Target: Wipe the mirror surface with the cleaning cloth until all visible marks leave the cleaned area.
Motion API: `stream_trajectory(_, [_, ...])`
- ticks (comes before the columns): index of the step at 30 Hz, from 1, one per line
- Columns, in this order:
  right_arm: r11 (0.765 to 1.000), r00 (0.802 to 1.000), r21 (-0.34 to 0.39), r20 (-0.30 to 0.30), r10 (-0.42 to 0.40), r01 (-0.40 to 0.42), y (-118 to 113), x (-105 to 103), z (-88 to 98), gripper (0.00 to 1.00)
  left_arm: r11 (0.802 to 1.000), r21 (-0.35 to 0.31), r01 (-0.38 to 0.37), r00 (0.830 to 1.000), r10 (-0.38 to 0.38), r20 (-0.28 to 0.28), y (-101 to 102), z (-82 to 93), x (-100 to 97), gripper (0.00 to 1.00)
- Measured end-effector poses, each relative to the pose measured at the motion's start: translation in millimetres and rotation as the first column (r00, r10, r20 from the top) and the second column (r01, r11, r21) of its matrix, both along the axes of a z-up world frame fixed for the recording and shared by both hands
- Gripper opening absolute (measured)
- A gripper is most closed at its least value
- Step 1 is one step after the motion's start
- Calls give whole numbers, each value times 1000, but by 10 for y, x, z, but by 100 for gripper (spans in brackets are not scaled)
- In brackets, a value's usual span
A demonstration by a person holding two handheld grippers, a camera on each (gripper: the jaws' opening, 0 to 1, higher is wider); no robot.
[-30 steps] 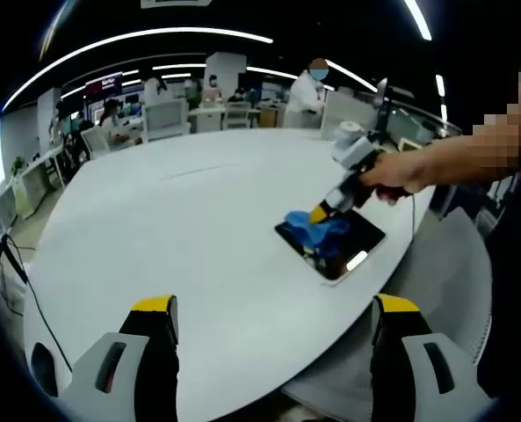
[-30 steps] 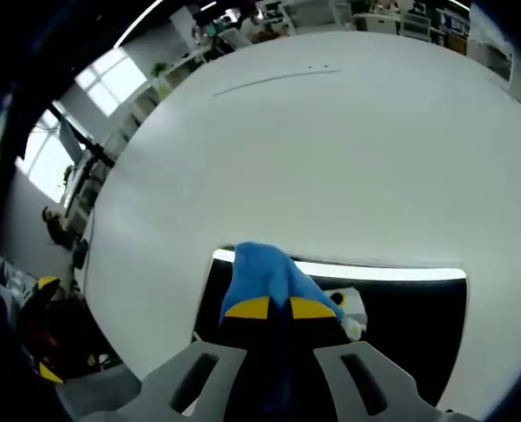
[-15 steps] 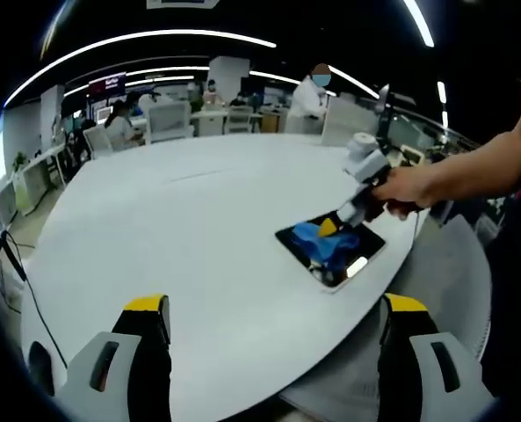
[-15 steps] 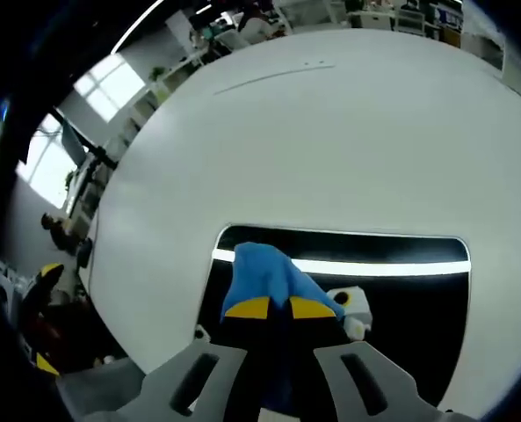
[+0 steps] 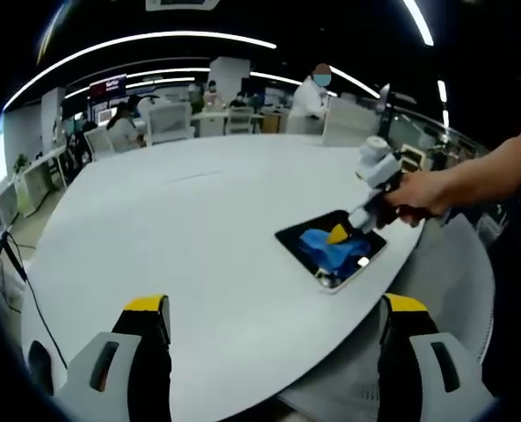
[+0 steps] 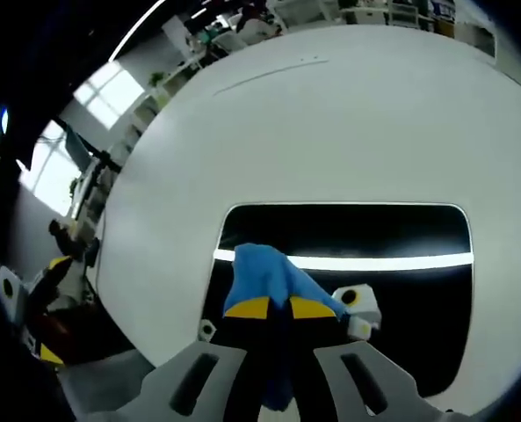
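In the left gripper view, the left tongs (image 5: pixel 271 338) rise from the bottom with their two yellow-tipped jaws spread wide and nothing between them, held over the near edge of a large, round white surface (image 5: pixel 181 229). Toward the right edge of that surface lies a dark rectangular mirror (image 5: pixel 332 249) with a pale frame. A blue cleaning cloth (image 5: pixel 327 245) sits bunched on the glass. The right tongs (image 5: pixel 337 234) reach in from the right, held by a person's hand (image 5: pixel 416 195), and their yellow tip presses into the cloth. A bare forearm extends away to the right. Beyond the far edge of the surface, an open office shows desks, chairs and several people, with long ceiling lights above.

In the right gripper view, the left side shows the white surface (image 6: pixel 330 132) curving away, with bright windows and office furniture past its edge. The mirror (image 6: pixel 348 290) lies flat near the near edge, its black glass reflecting a long bright strip of light. The right tongs (image 6: pixel 279 309) rise from the bottom with their jaws pressed close together, pinching the blue cleaning cloth (image 6: pixel 264 274), which fans out ahead of the yellow tips and rests on the left half of the glass. A reflection of the gripper shows on the glass just right of the cloth.
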State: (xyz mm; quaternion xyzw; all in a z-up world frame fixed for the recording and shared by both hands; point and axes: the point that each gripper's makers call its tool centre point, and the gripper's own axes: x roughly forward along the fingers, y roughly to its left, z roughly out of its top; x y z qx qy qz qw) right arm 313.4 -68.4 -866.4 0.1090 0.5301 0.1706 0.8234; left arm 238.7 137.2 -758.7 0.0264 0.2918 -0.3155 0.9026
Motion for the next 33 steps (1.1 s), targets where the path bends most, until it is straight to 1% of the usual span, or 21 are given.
stream_trajectory(5, [1000,1000,10,-13,0,0,28,-85,5,1,1000,11,13,1000,-13,-15,-32,-64,-47,99])
stream_trajectory(15, [1000,1000,27,-25,8,-7,59,-234,10,1,999,20,31,999,-31,-23,-47,-115,-86,99])
stream_trajectory(16, [999,999,32,-30,15,-14,64,-305,10,1,999,20,31,999,-31,-24,-46,-118,-89,99])
stream_trajectory(17, [999,999,32,-30,16,-15,64,-313,10,1,999,21,31,999,-30,-23,-41,-126,-93,99])
stream_trajectory(25, [999,999,35,-43,30,-28,48,-418,7,1,999,31,36,999,-36,-18,-44,-118,-120,99])
stream_trajectory(31, [998,998,45,-57,37,-34,64,-553,5,1,999,37,39,999,-38,-10,-17,-110,-152,99])
stream_trajectory(33, [998,998,44,-58,39,-37,64,-566,6,1,998,41,42,999,-41,-13,-8,-113,-164,99])
